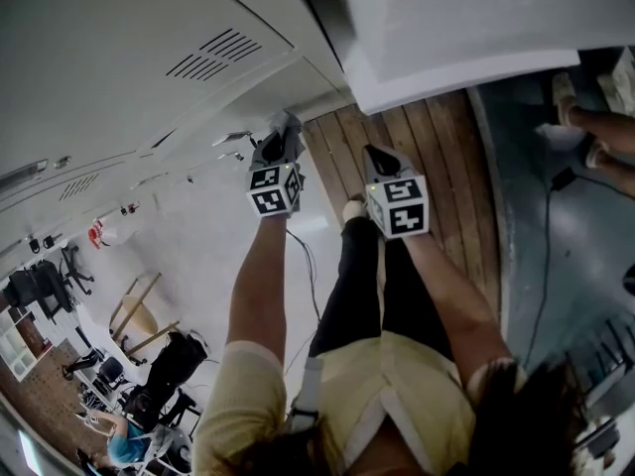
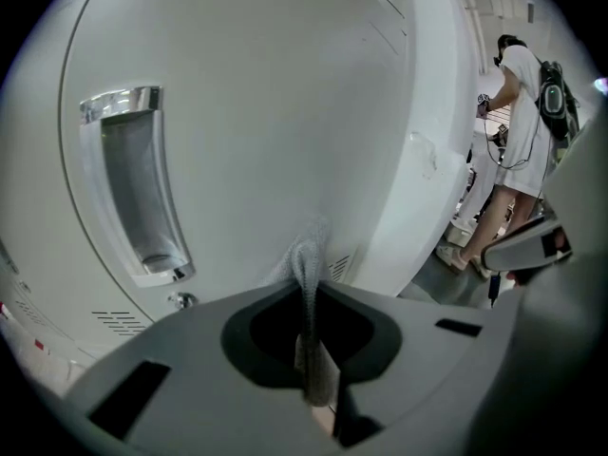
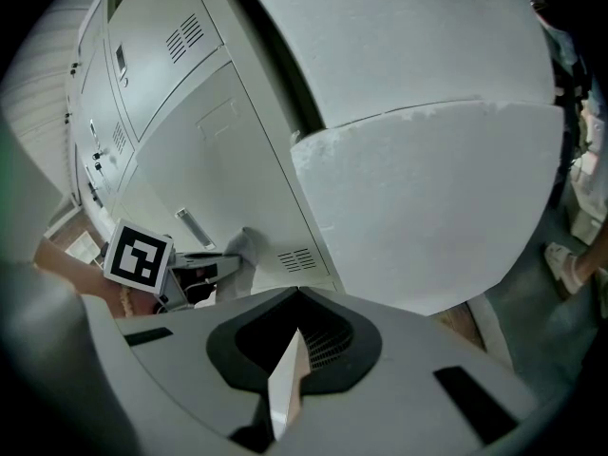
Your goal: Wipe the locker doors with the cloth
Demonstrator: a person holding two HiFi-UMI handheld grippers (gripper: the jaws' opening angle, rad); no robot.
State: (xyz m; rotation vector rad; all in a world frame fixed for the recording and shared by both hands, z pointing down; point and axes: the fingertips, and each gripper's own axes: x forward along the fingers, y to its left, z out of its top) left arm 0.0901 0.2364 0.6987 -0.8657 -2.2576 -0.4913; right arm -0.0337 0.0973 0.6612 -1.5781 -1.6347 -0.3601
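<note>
A grey cloth (image 2: 306, 259) is pinched in my left gripper (image 2: 308, 297), and its free end is pressed against a white locker door (image 2: 285, 112), just right of the recessed metal handle (image 2: 133, 193). In the head view the left gripper (image 1: 285, 132) reaches to the lower lockers (image 1: 119, 58). My right gripper (image 1: 378, 157) hangs beside it over the wooden floor, shut and empty. The right gripper view shows its own jaws (image 3: 296, 302) closed, with the left gripper's marker cube (image 3: 139, 255) and the cloth (image 3: 244, 248) against the door near a vent.
An open locker door (image 3: 427, 160) swings out above the right gripper, also in the head view (image 1: 466, 28). A person (image 2: 521, 122) with a backpack stands further along the locker row. Someone's feet (image 1: 585, 117) and a cable lie on the grey floor at right.
</note>
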